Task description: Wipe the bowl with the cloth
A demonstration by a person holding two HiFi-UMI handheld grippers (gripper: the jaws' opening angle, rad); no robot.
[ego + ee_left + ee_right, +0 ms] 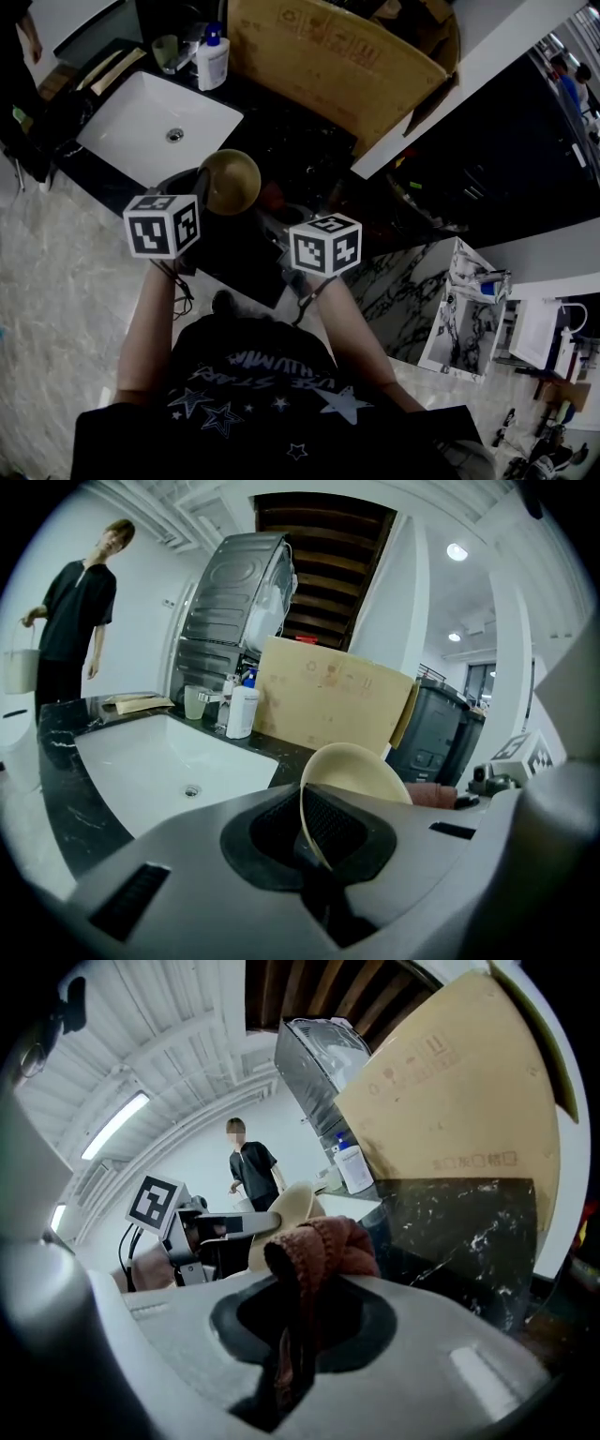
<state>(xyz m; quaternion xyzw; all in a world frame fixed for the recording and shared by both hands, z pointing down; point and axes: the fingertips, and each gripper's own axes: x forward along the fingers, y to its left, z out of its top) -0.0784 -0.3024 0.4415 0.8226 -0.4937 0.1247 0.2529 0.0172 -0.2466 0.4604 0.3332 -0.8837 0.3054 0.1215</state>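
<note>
Seen from above, the person's forearms reach up from the bottom of the frame, each hand carrying a gripper topped with a marker cube. The left gripper [199, 195], just left of centre, has its jaws closed almost fully on the thin rim of a cream bowl [230, 180]. In the left gripper view the rim runs straight down into the jaws [314, 850], so the bowl [361, 771] stands on edge above them, tilted, with its hollow turned up toward the head camera.

The right gripper [279, 223], near centre, is clamped on a rust-red cloth [273, 196]. In the right gripper view the cloth [323, 1246] is bunched in a knot above the jaws [291, 1344], and a fold hangs lengthwise down between them. The bowl [286, 1211] sits just behind the cloth, seen edge-on.

Both are held above a black stone countertop [281, 141]. Farther off, upper left, is a white rectangular sink [141, 122] with a white pump bottle [213, 58] behind it and a large cardboard box [319, 66] at top centre. A person in dark clothes [80, 611] stands beyond the sink.
</note>
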